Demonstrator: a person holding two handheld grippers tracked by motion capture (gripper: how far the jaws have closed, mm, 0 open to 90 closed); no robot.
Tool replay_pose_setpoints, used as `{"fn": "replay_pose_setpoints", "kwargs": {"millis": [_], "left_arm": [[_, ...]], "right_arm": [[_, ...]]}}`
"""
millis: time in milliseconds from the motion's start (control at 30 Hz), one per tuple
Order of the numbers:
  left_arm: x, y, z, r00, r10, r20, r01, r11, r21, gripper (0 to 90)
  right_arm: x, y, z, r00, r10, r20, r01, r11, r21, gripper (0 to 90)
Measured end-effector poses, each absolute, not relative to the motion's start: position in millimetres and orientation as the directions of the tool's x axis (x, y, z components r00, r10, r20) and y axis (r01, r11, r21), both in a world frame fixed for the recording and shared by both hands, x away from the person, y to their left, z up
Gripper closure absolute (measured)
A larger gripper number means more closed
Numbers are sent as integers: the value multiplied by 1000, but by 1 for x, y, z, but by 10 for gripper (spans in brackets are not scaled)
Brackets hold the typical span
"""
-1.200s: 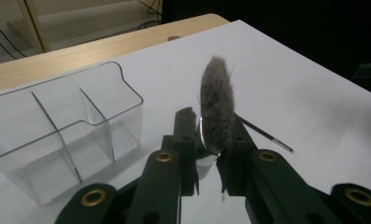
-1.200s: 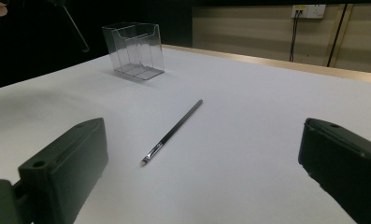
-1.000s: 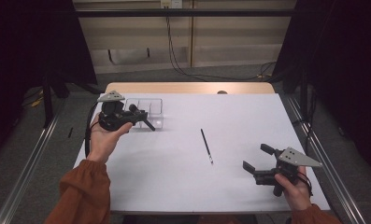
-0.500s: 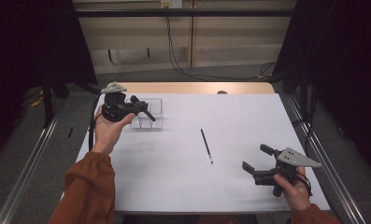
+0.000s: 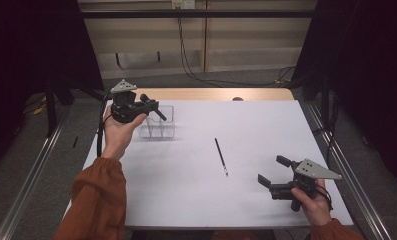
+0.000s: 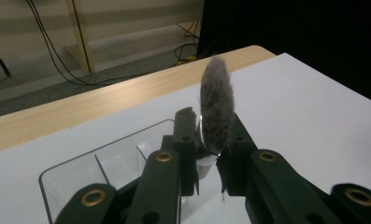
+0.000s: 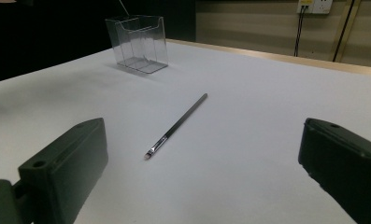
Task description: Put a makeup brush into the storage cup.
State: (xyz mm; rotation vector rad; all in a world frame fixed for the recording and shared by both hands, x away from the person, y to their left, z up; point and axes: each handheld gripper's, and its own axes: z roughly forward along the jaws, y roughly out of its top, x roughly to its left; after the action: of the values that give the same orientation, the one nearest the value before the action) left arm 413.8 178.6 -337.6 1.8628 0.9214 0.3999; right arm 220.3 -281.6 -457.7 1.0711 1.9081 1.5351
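My left gripper (image 5: 152, 106) is shut on a makeup brush with a fluffy grey head (image 6: 217, 105), which stands up between the jaws. It hovers over a clear plastic organiser box (image 5: 158, 128) at the table's far left; the box (image 6: 103, 161) lies just below the jaws in the left gripper view. A thin black brush (image 5: 221, 156) lies flat mid-table. My right gripper (image 5: 273, 172) rests near the front right edge, open and holding nothing. It faces the thin brush (image 7: 178, 125), with the clear box (image 7: 139, 44) beyond.
The white table top (image 5: 196, 200) has a wooden strip (image 5: 211, 94) along its far edge. Metal rails run down both sides of the table. Cables hang on the wall behind.
My left hand has carried the fluffy brush a little up and toward the far side, over the clear box. The right gripper has stayed where it was.
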Motion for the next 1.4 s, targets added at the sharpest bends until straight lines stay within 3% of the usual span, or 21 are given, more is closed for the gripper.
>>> {"fn": "replay_pose_setpoints", "kwargs": {"millis": [433,1400], "left_arm": [[433,169,-347,642,764,-68,433,-289,854,795],[447,165,-374,621,778,-97,502,-300,811,794]], "right_arm": [[220,-280,-458,-600,793,109,280,80,957,10],[220,-281,-459,-601,792,108,280,82,956,5]]}}
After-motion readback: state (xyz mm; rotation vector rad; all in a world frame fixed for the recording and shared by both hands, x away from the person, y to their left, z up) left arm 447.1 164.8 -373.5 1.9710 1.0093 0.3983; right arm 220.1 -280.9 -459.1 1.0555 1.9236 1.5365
